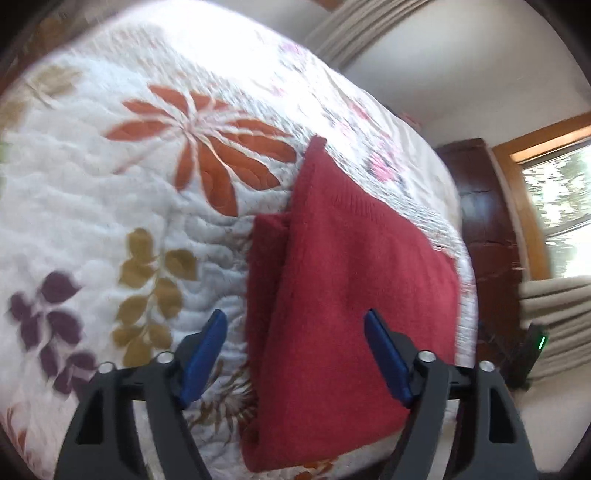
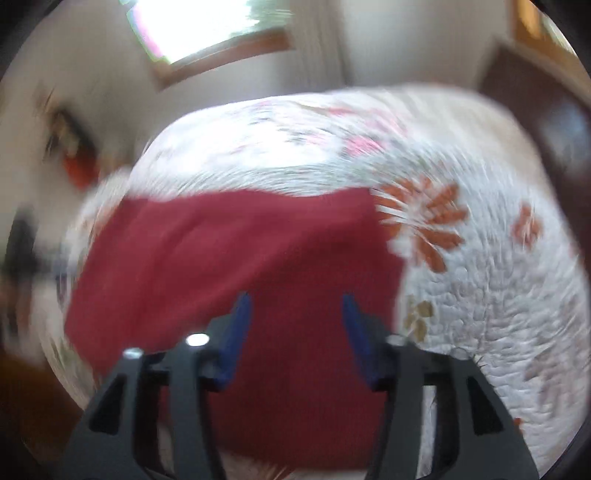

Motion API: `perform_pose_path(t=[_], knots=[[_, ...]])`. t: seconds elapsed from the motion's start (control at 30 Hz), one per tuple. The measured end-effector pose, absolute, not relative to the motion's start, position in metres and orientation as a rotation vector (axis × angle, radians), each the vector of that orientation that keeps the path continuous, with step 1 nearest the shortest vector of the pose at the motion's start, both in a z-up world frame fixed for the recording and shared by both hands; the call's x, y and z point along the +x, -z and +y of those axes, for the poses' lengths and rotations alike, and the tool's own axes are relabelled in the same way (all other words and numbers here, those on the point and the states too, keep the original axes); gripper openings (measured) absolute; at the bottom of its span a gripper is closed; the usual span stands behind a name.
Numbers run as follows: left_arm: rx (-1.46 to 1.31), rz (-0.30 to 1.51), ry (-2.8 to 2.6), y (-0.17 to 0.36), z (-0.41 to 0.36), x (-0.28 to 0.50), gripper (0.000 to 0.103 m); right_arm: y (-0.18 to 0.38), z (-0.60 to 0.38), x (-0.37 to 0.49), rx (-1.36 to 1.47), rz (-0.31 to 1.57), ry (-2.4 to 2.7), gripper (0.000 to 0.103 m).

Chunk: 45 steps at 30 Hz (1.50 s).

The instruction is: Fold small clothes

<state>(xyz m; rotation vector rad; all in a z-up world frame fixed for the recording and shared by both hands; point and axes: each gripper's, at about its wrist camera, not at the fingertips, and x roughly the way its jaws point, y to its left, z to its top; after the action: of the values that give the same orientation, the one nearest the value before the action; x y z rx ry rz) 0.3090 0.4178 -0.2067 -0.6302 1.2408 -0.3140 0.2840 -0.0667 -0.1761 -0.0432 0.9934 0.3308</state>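
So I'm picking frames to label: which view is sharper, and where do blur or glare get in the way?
Left wrist view: sharper; the red garment shows its knit, though the quilt blows out to white at top centre. Right wrist view: motion blur smears the garment, quilt and room, and the window is overexposed. Both bend edges, fisheye style.

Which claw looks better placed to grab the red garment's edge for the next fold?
Probably the left claw: open, straddling the red garment's layered edge in sharp view. The right claw, also open, faces mid-cloth, motion-blurred.
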Motion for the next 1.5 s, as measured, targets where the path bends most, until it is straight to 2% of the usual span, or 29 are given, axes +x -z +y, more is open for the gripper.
perform_pose_path(t=[0.17,0.23,0.3,0.4,0.67,0.9,0.97,1.17,1.2,1.27,1.3,1.33,1.43,1.5], knots=[[-0.787,1.359,0.499,0.238,0.424,0.344,0.084,0.165,0.063,0.204,-0.309,0.938,-0.414,0.064],[-0.805,1.392,0.56,0.246,0.423,0.354,0.087,0.169,0.103,0.186,-0.383,0.928,-0.428,0.071],[-0.771,1.425,0.548,0.252,0.423,0.363,0.087,0.178,0.151,0.166,-0.508,0.905,-0.455,0.073],[-0.802,1.436,0.571,0.256,0.429,0.366,0.088,0.193,0.207,0.141,-0.719,0.821,-0.457,0.083],[-0.848,1.518,0.661,0.273,0.409,0.393,0.093,0.262,0.29,0.138,-1.117,0.693,-0.382,0.083],[-0.939,1.565,0.743,0.282,0.398,0.413,0.093,0.295,0.306,0.163,-1.21,0.692,-0.326,0.081],[-0.99,1.564,0.778,0.284,0.394,0.415,0.093,0.293,0.306,0.174,-1.192,0.711,-0.301,0.074],[-0.908,1.592,0.736,0.293,0.388,0.416,0.091,0.295,0.311,0.185,-1.201,0.723,-0.291,0.068],[-0.904,1.596,0.73,0.291,0.384,0.418,0.089,0.294,0.314,0.185,-1.199,0.724,-0.29,0.066],[-0.907,1.604,0.706,0.291,0.379,0.421,0.062,0.29,0.319,0.187,-1.181,0.735,-0.282,0.061],[-0.918,1.619,0.695,0.294,0.378,0.422,0.04,0.287,0.32,0.191,-1.165,0.747,-0.283,0.051],[-0.933,1.634,0.679,0.298,0.377,0.423,0.029,0.284,0.32,0.193,-1.15,0.76,-0.285,0.035],[-0.97,1.639,0.662,0.305,0.379,0.422,0.025,0.272,0.321,0.2,-1.089,0.803,-0.288,0.02],[-0.978,1.63,0.661,0.303,0.378,0.422,0.024,0.263,0.322,0.2,-1.055,0.814,-0.283,0.018]])
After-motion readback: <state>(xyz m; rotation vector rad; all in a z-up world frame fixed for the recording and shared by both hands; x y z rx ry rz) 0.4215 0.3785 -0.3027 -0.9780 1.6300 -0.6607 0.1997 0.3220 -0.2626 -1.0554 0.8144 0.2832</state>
